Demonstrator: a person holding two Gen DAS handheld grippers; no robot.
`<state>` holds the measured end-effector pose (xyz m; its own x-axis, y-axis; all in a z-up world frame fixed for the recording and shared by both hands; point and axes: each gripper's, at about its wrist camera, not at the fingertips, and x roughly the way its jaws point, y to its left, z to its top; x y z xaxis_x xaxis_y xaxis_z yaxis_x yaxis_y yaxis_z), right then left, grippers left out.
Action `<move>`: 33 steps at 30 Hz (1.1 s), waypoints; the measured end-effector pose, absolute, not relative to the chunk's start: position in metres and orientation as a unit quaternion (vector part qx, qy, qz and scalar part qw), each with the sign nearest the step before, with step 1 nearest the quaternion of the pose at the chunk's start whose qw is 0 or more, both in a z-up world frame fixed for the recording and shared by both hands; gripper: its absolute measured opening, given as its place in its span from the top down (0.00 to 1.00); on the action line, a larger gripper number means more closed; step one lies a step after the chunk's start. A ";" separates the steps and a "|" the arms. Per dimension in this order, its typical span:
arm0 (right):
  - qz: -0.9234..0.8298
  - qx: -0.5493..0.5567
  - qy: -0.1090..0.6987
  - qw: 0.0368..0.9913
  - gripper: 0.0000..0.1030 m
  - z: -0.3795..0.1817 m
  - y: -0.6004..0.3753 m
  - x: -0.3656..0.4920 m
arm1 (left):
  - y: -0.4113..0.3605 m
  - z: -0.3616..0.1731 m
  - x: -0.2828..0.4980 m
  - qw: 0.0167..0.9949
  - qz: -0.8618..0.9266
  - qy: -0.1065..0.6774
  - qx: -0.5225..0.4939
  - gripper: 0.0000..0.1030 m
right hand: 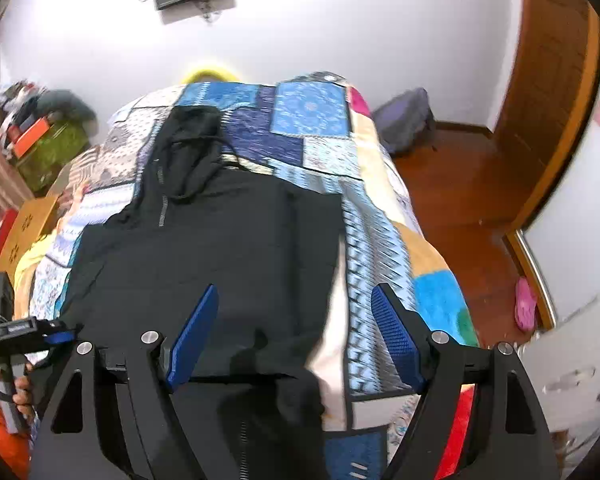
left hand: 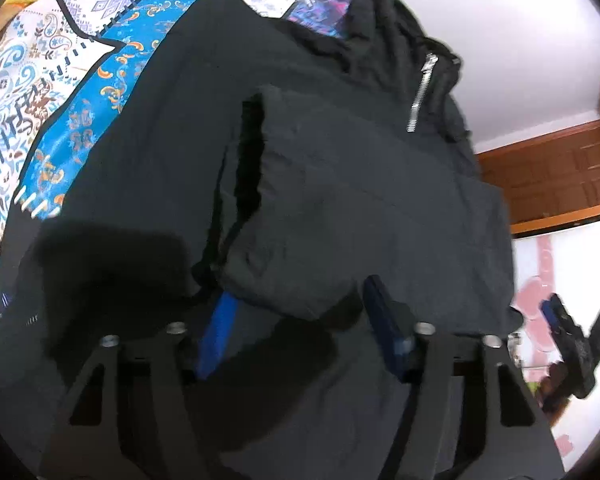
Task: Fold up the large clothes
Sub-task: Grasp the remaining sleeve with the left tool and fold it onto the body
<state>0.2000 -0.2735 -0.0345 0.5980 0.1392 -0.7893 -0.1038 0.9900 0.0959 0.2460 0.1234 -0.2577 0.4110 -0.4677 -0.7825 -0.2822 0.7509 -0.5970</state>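
A black zip hoodie [right hand: 220,240] lies on a patchwork quilt [right hand: 380,220], hood toward the far wall, its sides folded in over the body. In the left wrist view the hoodie [left hand: 340,208] fills the frame, with a folded sleeve across it and the silver zipper [left hand: 420,92] at the upper right. My left gripper [left hand: 300,320] is open, its blue pads either side of the hoodie's lower fold. My right gripper [right hand: 296,320] is open and empty above the hoodie's bottom right edge. The right gripper also shows in the left wrist view [left hand: 568,340], and the left gripper in the right wrist view [right hand: 40,336].
The quilt [left hand: 60,80] covers a bed that drops off to a wooden floor [right hand: 460,200] on the right. A backpack [right hand: 408,120] leans on the far wall. Cluttered boxes [right hand: 40,140] stand at the left. A wooden door [right hand: 552,80] is at the right.
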 end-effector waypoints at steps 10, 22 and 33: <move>0.047 0.040 0.460 0.886 0.26 -0.047 -0.295 0.206 | 0.094 -0.151 0.261 0.898 0.018 0.418 -0.134 0.85; 0.078 0.023 0.517 0.852 0.26 -0.091 -0.268 0.219 | 0.123 -0.125 0.253 0.923 0.052 0.372 -0.088 0.85; 0.086 0.091 0.535 0.835 0.21 -0.108 -0.280 0.212 | 0.125 -0.220 0.248 0.871 0.066 0.483 -0.060 0.70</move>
